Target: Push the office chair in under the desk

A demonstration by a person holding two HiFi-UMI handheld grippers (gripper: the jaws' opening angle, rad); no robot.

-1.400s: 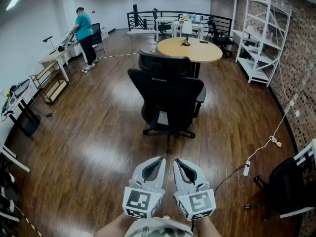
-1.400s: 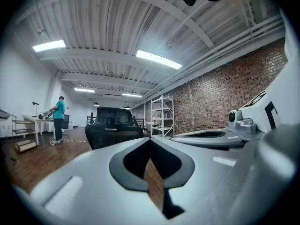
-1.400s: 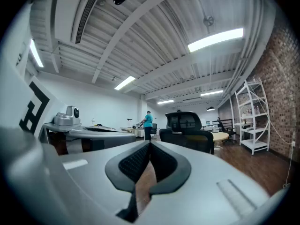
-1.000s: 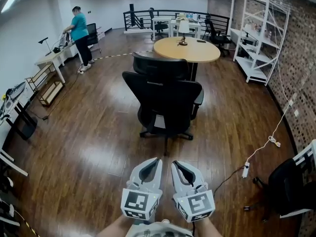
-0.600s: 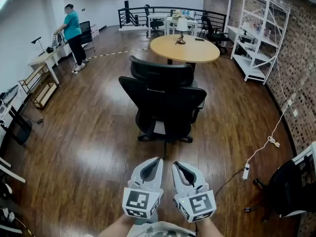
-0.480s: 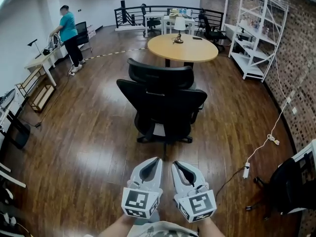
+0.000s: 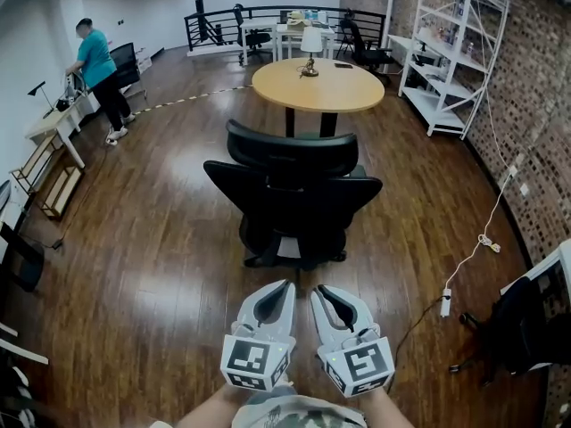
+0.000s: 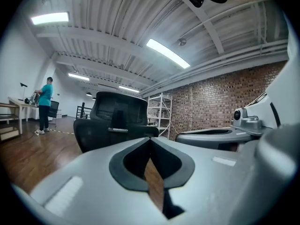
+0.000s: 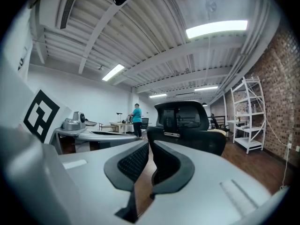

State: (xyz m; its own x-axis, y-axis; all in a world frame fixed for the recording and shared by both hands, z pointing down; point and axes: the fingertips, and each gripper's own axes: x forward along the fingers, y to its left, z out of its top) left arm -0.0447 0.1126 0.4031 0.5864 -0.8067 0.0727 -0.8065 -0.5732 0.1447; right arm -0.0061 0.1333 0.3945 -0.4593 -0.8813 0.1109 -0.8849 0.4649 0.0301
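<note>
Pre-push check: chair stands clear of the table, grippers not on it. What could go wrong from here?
1. The chair stands on a wheeled star base: an off-centre push may spin it.
2. That base may strike the centre legs of the table.
3. A bump could rock the lamp on top.

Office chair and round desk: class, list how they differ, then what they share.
The office chair is black; the round desk has a light wooden top. The office chair stands nearer the viewer, the round desk behind it. Both stand on the wooden floor.
</note>
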